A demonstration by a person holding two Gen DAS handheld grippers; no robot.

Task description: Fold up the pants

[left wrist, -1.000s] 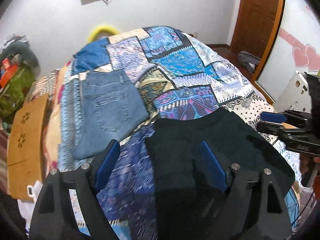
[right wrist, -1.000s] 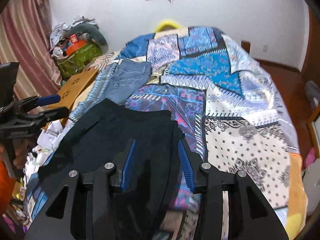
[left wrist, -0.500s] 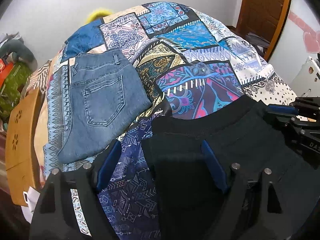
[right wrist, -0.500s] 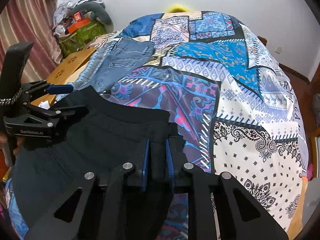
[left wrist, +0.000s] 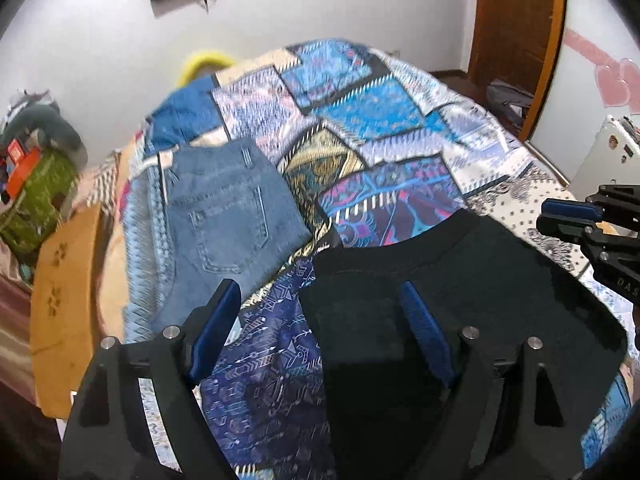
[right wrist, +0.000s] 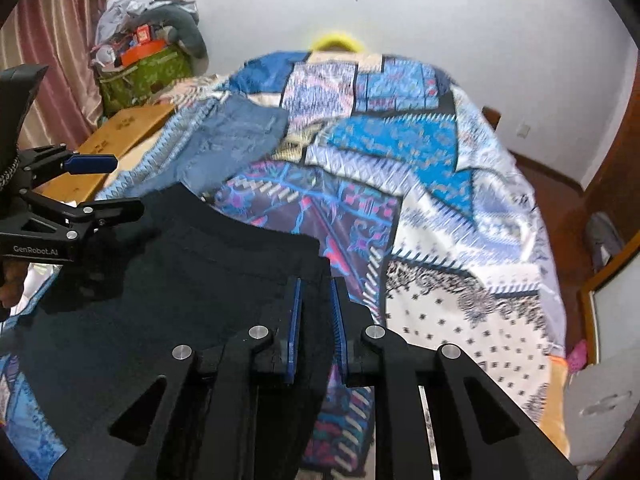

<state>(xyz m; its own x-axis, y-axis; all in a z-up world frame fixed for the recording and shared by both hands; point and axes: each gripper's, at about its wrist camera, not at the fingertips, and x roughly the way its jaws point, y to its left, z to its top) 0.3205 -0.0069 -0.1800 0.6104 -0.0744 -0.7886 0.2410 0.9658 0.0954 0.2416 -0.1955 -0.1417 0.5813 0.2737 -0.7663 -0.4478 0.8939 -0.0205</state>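
1. "GenRobot.AI": white lettering on the black side plate of the left gripper (right wrist: 100, 188), seen at the left edge of the right wrist view, left of the right gripper's (right wrist: 316, 320) own fingers.
2. "DAS": partial white lettering, cut off by the frame edge, on the black body of the right gripper (left wrist: 568, 220), right of the left gripper's (left wrist: 320, 320) fingers.

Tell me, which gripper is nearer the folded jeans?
Left. The left gripper hangs open over the near-left corner of the black pants, just short of the folded jeans. The right gripper pinches the pants' far-side edge, farther away.
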